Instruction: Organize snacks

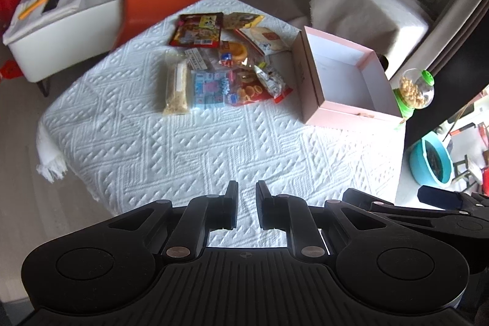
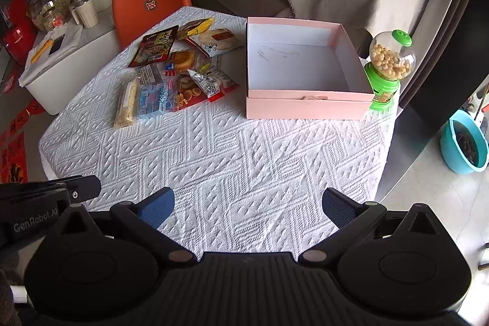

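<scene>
Overlapping snack packets (image 1: 220, 63) partly hidden, left gripper (image 1: 247, 205) fingers together, right gripper (image 2: 247, 208) fingers apart.

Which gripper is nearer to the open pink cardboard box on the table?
Probably right. The right gripper faces the open pink cardboard box almost straight ahead; for the left gripper, the box lies off to its right.

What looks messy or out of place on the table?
The snack packets lie in a loose overlapping heap, none in the pink box, which is empty. Nothing looks spilled or damaged.
</scene>
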A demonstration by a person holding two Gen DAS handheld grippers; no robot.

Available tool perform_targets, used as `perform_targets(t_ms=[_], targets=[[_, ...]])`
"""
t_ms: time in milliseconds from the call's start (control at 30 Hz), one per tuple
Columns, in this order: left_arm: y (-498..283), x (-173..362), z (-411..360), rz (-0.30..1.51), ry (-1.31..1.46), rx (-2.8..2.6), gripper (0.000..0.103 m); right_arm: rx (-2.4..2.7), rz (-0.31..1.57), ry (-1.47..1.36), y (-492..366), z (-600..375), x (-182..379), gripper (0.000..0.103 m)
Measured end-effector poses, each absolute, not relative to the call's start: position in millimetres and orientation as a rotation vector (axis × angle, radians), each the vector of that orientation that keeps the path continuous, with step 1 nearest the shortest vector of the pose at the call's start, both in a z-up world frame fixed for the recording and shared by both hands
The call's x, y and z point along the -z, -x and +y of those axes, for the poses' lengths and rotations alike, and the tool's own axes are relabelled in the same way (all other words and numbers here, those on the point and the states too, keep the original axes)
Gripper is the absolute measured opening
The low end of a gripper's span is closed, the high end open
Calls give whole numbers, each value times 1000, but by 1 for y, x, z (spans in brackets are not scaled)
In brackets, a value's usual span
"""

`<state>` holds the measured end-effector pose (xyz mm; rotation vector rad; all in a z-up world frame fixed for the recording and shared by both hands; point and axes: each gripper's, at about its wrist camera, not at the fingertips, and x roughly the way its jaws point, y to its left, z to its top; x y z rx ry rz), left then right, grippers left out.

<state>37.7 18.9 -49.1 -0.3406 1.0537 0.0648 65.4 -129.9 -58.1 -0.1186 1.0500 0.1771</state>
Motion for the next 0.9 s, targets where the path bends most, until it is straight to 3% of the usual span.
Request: perform_targets(t_ms=[200,467,633,700,900], targets=[[-69,79,48,1117,477,-39,17,-151,1071,134,-90,-122,73,103],[-160,106,129,1052,342,-112,18,-224,1051,31,-144,-74,102,103],[-230,149,160,1159,316,-49,19,-288,1041,98,-182,-20,121,103],[-244,161,158,1177,312,37,42,-281,1023,123,-198,-7,128,103],[-252,176,143,1222,119,163,42,-271,1026,245,-221,15,153,103]])
